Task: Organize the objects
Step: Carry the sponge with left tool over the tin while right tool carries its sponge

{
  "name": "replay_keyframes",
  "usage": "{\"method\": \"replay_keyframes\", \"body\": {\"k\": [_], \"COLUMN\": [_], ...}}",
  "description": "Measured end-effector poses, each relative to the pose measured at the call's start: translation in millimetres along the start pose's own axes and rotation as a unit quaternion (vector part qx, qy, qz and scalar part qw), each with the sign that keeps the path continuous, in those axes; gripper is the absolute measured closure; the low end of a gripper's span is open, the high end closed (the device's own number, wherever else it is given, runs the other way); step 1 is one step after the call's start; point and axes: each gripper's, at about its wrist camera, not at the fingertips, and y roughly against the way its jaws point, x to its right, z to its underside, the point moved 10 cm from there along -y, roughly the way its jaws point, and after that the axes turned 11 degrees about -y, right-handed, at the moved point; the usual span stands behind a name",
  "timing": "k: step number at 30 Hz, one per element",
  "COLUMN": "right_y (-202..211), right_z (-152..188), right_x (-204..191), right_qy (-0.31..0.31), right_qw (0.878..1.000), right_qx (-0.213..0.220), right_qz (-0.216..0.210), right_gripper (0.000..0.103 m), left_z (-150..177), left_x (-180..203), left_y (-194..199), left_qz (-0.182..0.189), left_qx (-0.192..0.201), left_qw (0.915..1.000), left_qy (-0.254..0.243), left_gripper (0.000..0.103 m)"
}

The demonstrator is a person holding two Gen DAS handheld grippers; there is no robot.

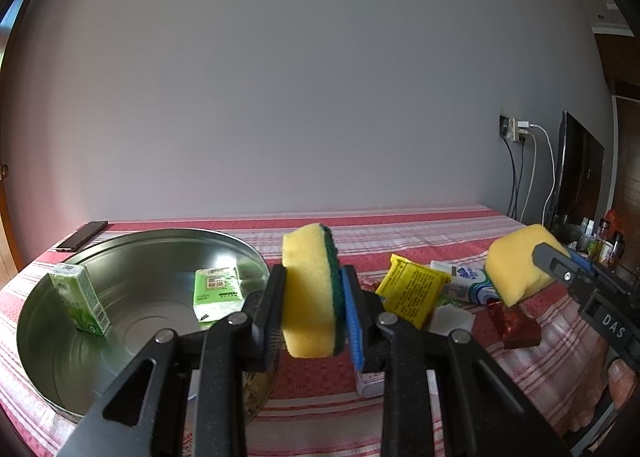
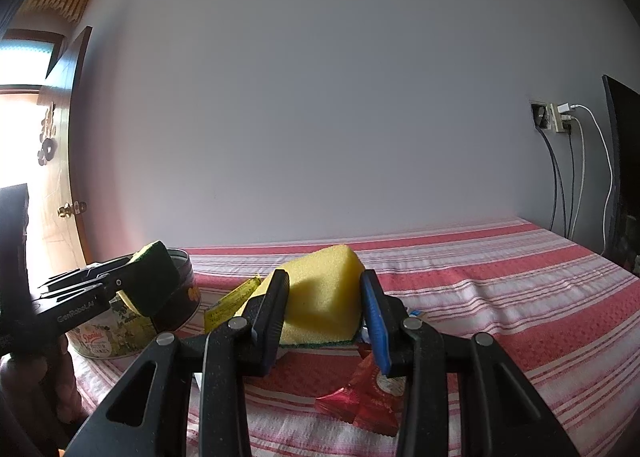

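White capitals "DAS" show on the black body of the right claw (image 1: 516, 277), seen from the left wrist view. From the right wrist view, the left claw (image 2: 154, 281) carries "GenRoboLAI"-style white lettering along its arm, the last letters unclear. The round tin (image 2: 120, 337) shows a red script logo on its side, too blurred to read. Print on the yellow packet (image 1: 412, 289) and green tissue packs (image 1: 218, 289) stays illegible.
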Motion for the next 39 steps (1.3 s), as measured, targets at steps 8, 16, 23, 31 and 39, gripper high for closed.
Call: {"method": "replay_keyframes", "body": {"k": [8,16,23,31,39], "right_y": [-1,0,0,-9,-20], "right_z": [-6,-14,-23,-34,-41], "right_x": [-13,-23,-37,-60,-95], "right_qy": [0.011,0.015,0.019,0.020,0.038], "right_qw": [1.000,0.999,0.999,0.996,0.992], "right_qx": [0.003,0.007,0.012,0.011,0.012], "right_qz": [-0.013,-0.030,-0.048,-0.081,-0.116], "right_gripper": [0.064,0.064,0.064,0.064,0.064], "left_z": [-9,-13,-19,-16,-14], "left_x": [-8,-16,-22,-45,-82], "left_y": [9,14,22,27,32], "left_qz": [-0.007,-0.015,-0.021,-0.045,-0.074], "left_qx": [0.010,0.010,0.014,0.001,-0.010], "left_qw": [0.9999,0.9997,0.9995,0.9987,0.9965], "left_qy": [0.008,0.015,0.017,0.023,0.037], "left_gripper": [0.077,0.077,0.077,0.077,0.077]}}
